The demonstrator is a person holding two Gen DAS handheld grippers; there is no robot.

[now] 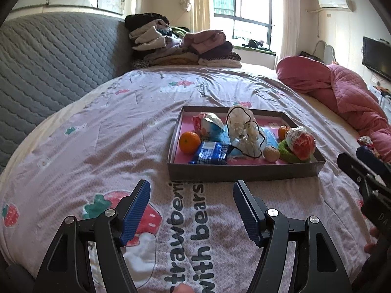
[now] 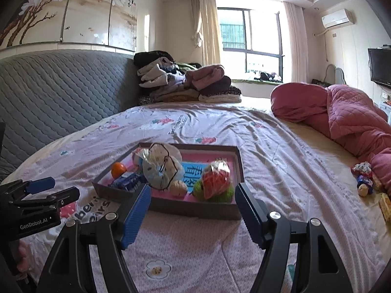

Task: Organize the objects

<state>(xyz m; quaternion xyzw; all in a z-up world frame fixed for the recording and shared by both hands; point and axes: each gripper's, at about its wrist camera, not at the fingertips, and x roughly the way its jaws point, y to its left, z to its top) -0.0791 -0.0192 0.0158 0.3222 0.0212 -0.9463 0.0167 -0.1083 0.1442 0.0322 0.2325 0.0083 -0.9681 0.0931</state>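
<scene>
A shallow grey box (image 1: 244,171) (image 2: 195,210) with a pink floor lies on the bed. It holds an orange (image 1: 189,141) (image 2: 118,169), a blue snack packet (image 1: 211,153) (image 2: 128,181), a clear bag of white pieces (image 1: 244,131) (image 2: 161,168), a walnut (image 1: 271,153) (image 2: 178,188), a red wrapped ball (image 1: 303,144) (image 2: 216,180) on a green ring, and a second orange (image 1: 283,131). My left gripper (image 1: 191,190) (image 2: 52,188) hovers open just before the box's near wall. My right gripper (image 2: 191,193) (image 1: 349,157) is open too, before the box's near corner. Both are empty.
More small wrapped items (image 2: 365,178) (image 1: 365,141) lie loose on the sheet at the right, beside a rolled pink quilt (image 2: 342,117) (image 1: 342,90). Folded clothes (image 1: 180,46) (image 2: 185,83) are stacked at the far end. A grey quilted headboard (image 1: 48,73) runs along the left.
</scene>
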